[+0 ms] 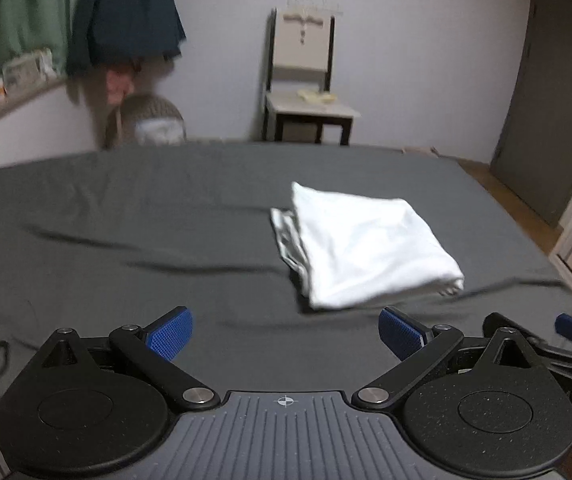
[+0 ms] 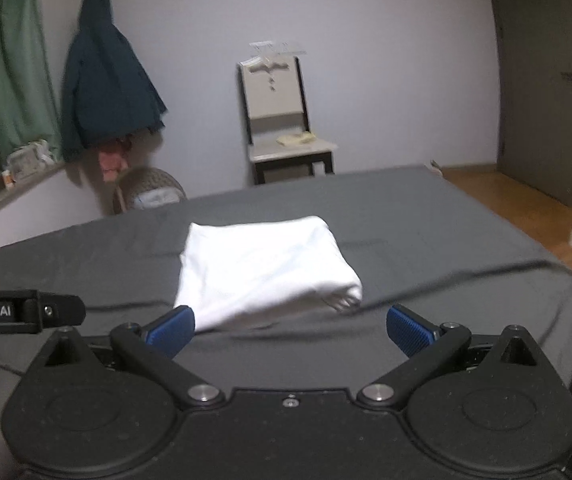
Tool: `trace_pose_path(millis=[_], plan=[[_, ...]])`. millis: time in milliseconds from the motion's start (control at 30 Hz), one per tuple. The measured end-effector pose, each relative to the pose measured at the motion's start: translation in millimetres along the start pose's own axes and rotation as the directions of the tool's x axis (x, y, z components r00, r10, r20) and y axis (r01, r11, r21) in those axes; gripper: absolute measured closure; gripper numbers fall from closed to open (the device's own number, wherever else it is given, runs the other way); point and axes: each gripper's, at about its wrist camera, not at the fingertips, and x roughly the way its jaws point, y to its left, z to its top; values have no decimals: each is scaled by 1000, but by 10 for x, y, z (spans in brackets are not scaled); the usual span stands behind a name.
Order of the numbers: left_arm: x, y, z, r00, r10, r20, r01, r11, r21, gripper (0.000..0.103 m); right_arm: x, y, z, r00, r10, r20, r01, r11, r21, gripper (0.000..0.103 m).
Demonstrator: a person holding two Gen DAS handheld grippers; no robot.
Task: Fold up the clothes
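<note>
The white garment (image 1: 365, 244) lies folded on the grey bed sheet (image 1: 126, 216), right of centre in the left wrist frame. It is a thick rectangle, and its long axis runs from the upper left to the lower right; layered edges show at its left side. The left gripper (image 1: 286, 336) and the right gripper (image 2: 289, 334) are both spread wide and hold nothing.
</note>
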Motion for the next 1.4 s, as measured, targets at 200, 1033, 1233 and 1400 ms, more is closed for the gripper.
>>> trace_pose_path(millis=[200, 1033, 1233, 1400], plan=[[-22, -40, 104, 996, -80, -33, 79, 996, -34, 3, -39, -46, 64, 998, -9, -59, 10, 1000, 6, 0], [-108, -257, 153, 985, 118, -125, -100, 985, 143, 3, 139, -14, 148, 967, -62, -246, 66, 998, 7, 0], [-130, -291, 154, 985, 106, -135, -86, 985, 149, 3, 82, 42, 151, 969, -175, -176, 166, 984, -63, 0], [-157, -310, 152, 986, 95, -139, -75, 986, 147, 3, 109, -53, 164, 969, -163, -185, 158, 987, -44, 0]])
